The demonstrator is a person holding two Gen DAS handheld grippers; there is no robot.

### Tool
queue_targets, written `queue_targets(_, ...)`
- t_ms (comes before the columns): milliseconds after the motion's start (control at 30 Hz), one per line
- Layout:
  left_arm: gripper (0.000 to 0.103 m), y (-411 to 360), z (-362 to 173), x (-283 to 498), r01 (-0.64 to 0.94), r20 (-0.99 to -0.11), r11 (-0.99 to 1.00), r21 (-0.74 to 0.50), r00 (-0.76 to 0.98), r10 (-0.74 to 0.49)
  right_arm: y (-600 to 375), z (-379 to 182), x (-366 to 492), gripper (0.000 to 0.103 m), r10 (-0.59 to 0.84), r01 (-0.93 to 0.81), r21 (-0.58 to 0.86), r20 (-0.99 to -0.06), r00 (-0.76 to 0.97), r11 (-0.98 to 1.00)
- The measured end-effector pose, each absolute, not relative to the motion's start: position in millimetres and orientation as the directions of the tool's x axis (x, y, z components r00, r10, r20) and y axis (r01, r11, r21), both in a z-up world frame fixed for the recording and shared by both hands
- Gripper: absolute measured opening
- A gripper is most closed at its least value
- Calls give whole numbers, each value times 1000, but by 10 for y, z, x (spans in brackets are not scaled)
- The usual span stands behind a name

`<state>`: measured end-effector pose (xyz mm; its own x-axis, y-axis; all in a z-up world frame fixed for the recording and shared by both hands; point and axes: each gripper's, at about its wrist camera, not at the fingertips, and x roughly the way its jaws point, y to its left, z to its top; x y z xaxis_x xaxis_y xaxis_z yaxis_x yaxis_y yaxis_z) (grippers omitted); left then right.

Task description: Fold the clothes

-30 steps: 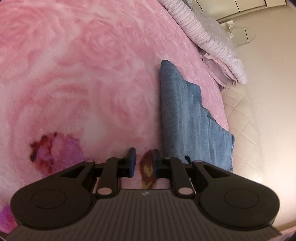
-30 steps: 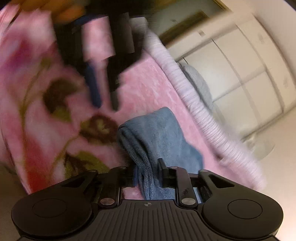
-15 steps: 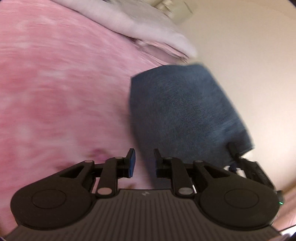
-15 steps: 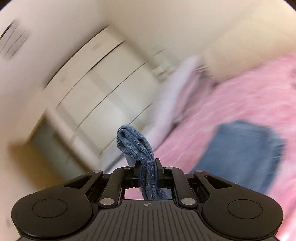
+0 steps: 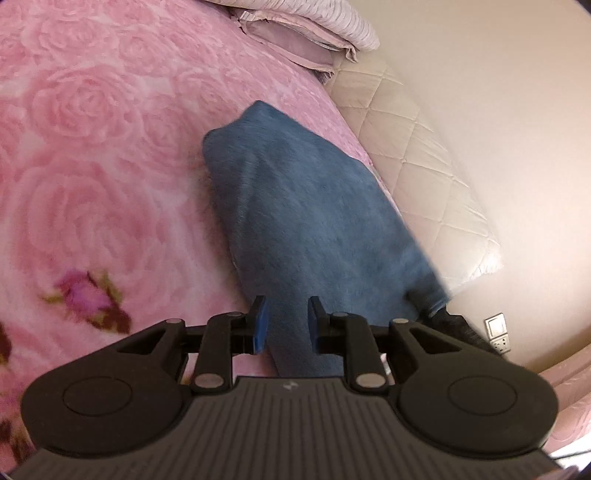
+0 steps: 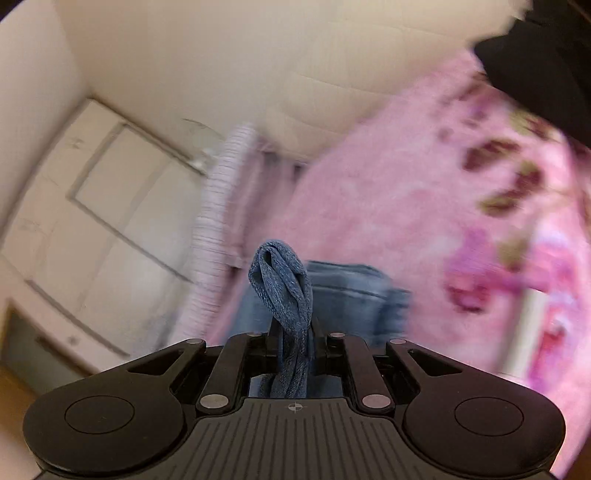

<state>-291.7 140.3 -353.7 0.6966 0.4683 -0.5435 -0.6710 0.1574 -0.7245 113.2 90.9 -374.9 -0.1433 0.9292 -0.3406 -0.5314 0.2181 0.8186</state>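
Swung round since half a second back: left wrist view now sharp again, with the blue garment [image 5: 314,229] filling the middle instead of a blur. Lying on the pink rose-print blanket [image 5: 96,155], long edge running from the near centre out toward the far centre, right side hanging past the blanket edge over the cream quilted mattress [image 5: 424,177]. Striped pillows [image 5: 332,22] stacked at the far end, plain cream wall to the right, wall socket [image 5: 498,334] low at the near right. Left gripper [image 5: 284,321] hovering low over the near end of the cloth, fingers parted with a clear gap, nothing pinched between them. Dark bit of the other tool peeking out at the garment's near right corner.

Right wrist view: tilted hard and smeared with motion. White wardrobe doors [image 6: 99,206] on the left, same striped pillows [image 6: 218,210] up the middle, pink blanket [image 6: 424,206] on the right, something black [image 6: 546,62] in the far right corner, can't tell what. Right gripper [image 6: 293,332] clamped tight on a bunched fold of the blue garment [image 6: 282,284], loop of fabric sticking up past the fingertips, rest of it blurred just beyond.
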Motion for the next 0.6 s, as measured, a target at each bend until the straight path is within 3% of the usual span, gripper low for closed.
queue_targets(67,23,1475,-3556,-2920,-679,-552,145,-720,687,473,931,-3927,1153,14,906,-493,817,-405,-123,298)
queue_targets(133,28,1559,-3574,-2938,-683,-556,127,-719,675,485,944,-3945,1141,16,911,-463,832,-396,-112,305)
queue_targets(200,33,1664,-3603,-2987,-681,-555,94,-727,662,504,948,-3907,1092,27,909,-455,832,-405,-103,319)
queue_targets(233,33,1723,-3622,-3017,-676,-552,74,-733,656,515,921,-3888,1075,46,902,-439,833,-420,-104,337)
queue_targets(333,39,1920,-3692,-3090,-638,-532,15,-770,654,538,833,-3880,1000,63,889,-411,841,-438,-132,353)
queue_targets(500,42,2176,-3896,-3034,-609,-533,-48,-792,650,542,793,-3871,839,67,871,-397,850,-448,-202,345)
queue_targets(600,42,2246,-3982,-2967,-605,-528,-54,-795,645,552,925,-3692,810,68,839,-452,806,-508,-198,381)
